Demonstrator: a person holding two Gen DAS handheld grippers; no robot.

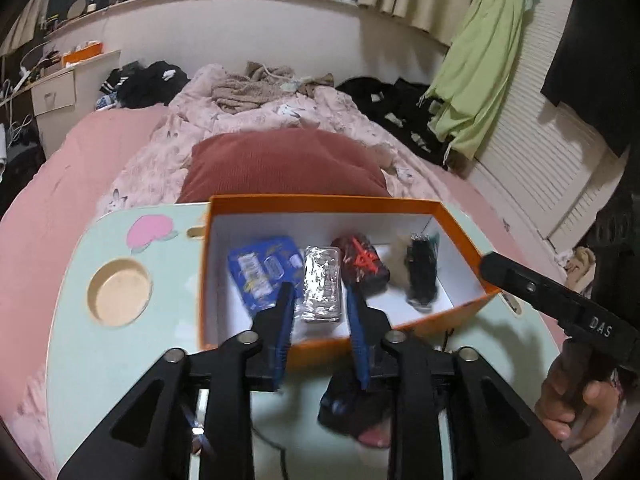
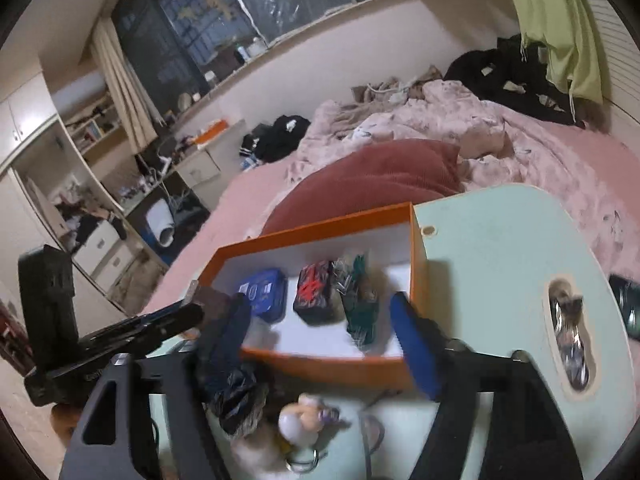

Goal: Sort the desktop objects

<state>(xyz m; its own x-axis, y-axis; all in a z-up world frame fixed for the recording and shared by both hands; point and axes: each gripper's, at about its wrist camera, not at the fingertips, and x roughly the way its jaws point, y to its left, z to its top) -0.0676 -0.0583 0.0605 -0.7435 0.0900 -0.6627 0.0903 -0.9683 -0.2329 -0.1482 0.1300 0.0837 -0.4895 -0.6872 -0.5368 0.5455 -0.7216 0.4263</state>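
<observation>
Bedroom, pale green tabletop (image 1: 120, 360) on the bed: orange box (image 1: 320, 204), centre frame, holding blue packet (image 1: 260, 268) and foil packet (image 1: 322, 280). Left tool (image 1: 320, 320) and right tool (image 2: 320, 344) spread, empty.

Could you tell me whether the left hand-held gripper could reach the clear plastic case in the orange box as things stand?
Probably yes: the left hand-held gripper, empty, points at the clear plastic case in the open-topped orange box, nothing covering it.
</observation>
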